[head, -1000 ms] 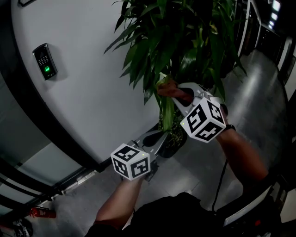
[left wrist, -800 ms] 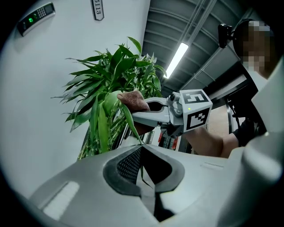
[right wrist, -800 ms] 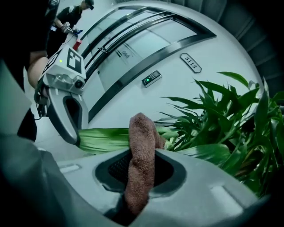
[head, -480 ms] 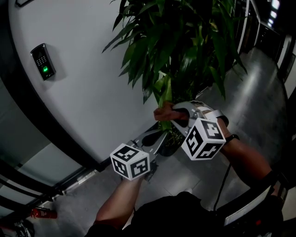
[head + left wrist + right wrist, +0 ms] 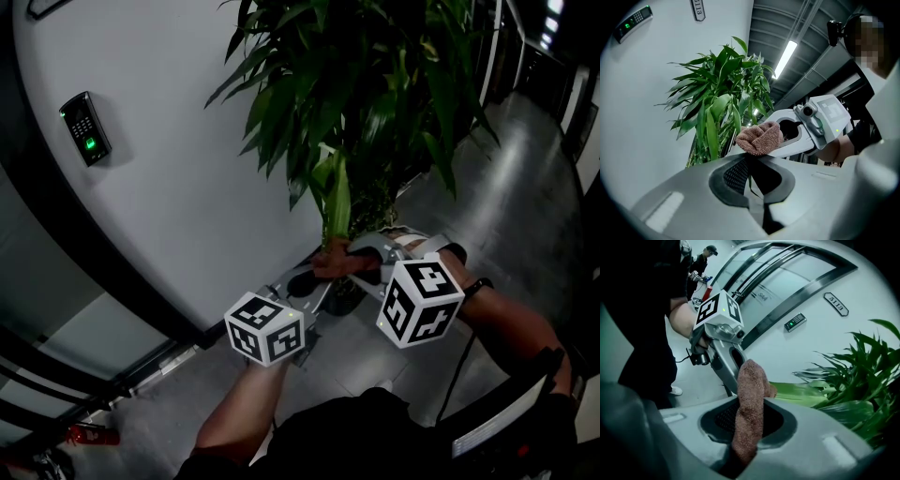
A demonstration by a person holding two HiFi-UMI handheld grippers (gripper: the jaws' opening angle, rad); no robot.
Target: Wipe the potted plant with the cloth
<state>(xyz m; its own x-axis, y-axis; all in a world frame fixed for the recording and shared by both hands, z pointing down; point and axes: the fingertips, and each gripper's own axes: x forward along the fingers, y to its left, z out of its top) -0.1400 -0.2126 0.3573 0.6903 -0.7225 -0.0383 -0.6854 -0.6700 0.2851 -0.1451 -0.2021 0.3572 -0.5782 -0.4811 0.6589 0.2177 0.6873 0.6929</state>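
Right tongs [image 5: 749,414]: clenched on the brown terry cloth [image 5: 751,380], which stands up out of the jaws in a folded wad. Left tongs [image 5: 751,161]: pressed together, with a thin green edge in the seam. I read this as the tip of one long leaf [image 5: 801,392] pinched and held out level. The wad sits just beside the left tongs' nose, apparently against that leaf near its tip end; contact cannot be confirmed. Judgement on the step in hand, wiping this leaf: keep the left tongs still so the blade stays taut, and lay the broad side of the wad on the blade rather than its edge. Press lightly and stroke along the length, not across, since a thin blade held by its tip would tear or slip free under a hard pull. Stop short of the left tongs. The underside probably needs its own pass. Beyond stands the potted plant [image 5: 356,84], close to the curved white wall [image 5: 178,169], its dark pot [image 5: 343,296] mostly hidden behind the tongs. Counts:
- tongs 2
- marker cubes 2 [image 5: 265,328] [image 5: 420,302]
- cloth 1
- plant 1
- pot 1
- leaf held 1
- other leaves too many to count
- wall keypad 1 [image 5: 84,127]
- number plate 1 [image 5: 835,303]
- far person in a cap 1 [image 5: 704,259]
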